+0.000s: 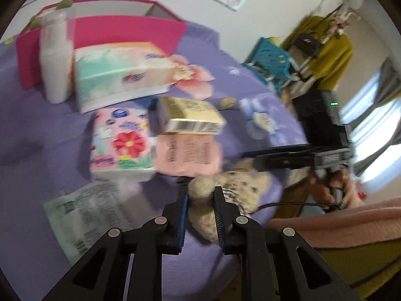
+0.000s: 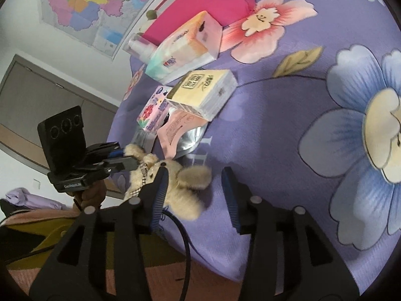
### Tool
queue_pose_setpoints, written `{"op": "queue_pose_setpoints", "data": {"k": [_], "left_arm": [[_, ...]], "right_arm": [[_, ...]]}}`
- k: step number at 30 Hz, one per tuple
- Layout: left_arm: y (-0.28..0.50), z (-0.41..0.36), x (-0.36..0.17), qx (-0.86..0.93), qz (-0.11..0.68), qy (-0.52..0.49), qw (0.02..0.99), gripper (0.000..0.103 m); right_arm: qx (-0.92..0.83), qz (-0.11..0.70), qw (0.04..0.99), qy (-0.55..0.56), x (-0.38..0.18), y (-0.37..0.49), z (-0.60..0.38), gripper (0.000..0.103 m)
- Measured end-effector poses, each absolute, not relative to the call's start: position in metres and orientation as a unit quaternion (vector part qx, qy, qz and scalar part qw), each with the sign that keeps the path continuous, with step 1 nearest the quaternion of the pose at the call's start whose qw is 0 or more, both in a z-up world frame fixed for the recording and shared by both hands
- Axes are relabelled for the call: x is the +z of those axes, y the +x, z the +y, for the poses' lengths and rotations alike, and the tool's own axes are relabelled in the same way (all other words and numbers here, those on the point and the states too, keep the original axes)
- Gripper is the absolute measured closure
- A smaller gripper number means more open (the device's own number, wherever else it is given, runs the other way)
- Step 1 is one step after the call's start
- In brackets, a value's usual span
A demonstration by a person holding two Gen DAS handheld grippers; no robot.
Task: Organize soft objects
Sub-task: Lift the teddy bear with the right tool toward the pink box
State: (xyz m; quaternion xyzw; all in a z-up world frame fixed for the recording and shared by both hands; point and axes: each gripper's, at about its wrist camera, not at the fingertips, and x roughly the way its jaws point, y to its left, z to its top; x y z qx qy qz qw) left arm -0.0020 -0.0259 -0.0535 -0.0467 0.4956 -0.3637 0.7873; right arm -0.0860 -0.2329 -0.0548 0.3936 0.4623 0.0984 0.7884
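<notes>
Teddy bear [image 1: 238, 190], one cream plush toy with a checked ribbon at its neck, lies at the near edge of the bed [image 1: 37, 115], on a purple sheet printed with large flowers. From left to right in the left wrist view, a white bottle [image 1: 54, 62] stands in front of one pink box [image 1: 130, 32]. Next comes a large tissue pack [image 1: 117, 75] in teal and white. Below it lies a pink tissue pack [image 1: 120, 145] printed with a red flower, then a yellow tissue pack [image 1: 190, 118] resting on a pink pouch [image 1: 188, 155]. A pale green pouch [image 1: 85, 213] lies nearest the camera. That makes three tissue packs and two pouches. All print on them is too blurred to read.

The left gripper [image 1: 200, 195] has its fingers clamped on one of the bear's limbs. The right gripper [image 2: 194, 175] has its fingers apart; one fluffy limb lies between them, and they do not press on it. A map [image 2: 95, 2] hangs on the wall; its lettering is too small to read.
</notes>
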Motion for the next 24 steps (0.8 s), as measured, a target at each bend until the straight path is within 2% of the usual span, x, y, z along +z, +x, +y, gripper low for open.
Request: {"op": "queue_pose_setpoints", "data": {"k": [2,4,5,8,12,13,16,24], "left_arm": [[-0.001,-0.021,-0.056,-0.362,0.499,-0.055,0.786,0.075],[-0.004,-0.015,-0.056,-0.356,0.501,-0.053,0.787,0.064],[-0.006,-0.016,-0.056,-0.354,0.5,-0.051,0.789,0.062],[-0.013,-0.018,-0.055,-0.362,0.503,-0.043,0.784,0.06],[-0.022,-0.031,-0.054,-0.375,0.504,-0.029,0.777,0.064],[-0.022,-0.034,-0.055,-0.378,0.506,-0.029,0.775,0.072],[-0.019,-0.037,-0.051,-0.374,0.502,-0.031,0.779,0.078],[-0.007,-0.032,-0.007,-0.374,0.446,-0.036,0.812,0.078]], "right_arm": [[0.097,0.463,0.798,0.374,-0.053,-0.081,-0.226,0.057],[0.098,0.47,0.803,0.353,-0.05,-0.077,-0.218,0.065],[0.101,0.477,0.803,0.343,-0.051,-0.076,-0.214,0.076],[0.098,0.479,0.805,0.336,-0.053,-0.075,-0.211,0.081],[0.094,0.469,0.808,0.343,-0.051,-0.074,-0.212,0.083],[0.094,0.466,0.81,0.342,-0.049,-0.072,-0.212,0.083],[0.089,0.464,0.816,0.333,-0.044,-0.071,-0.215,0.084],[0.092,0.422,0.848,0.306,-0.005,-0.057,-0.222,0.084]]}}
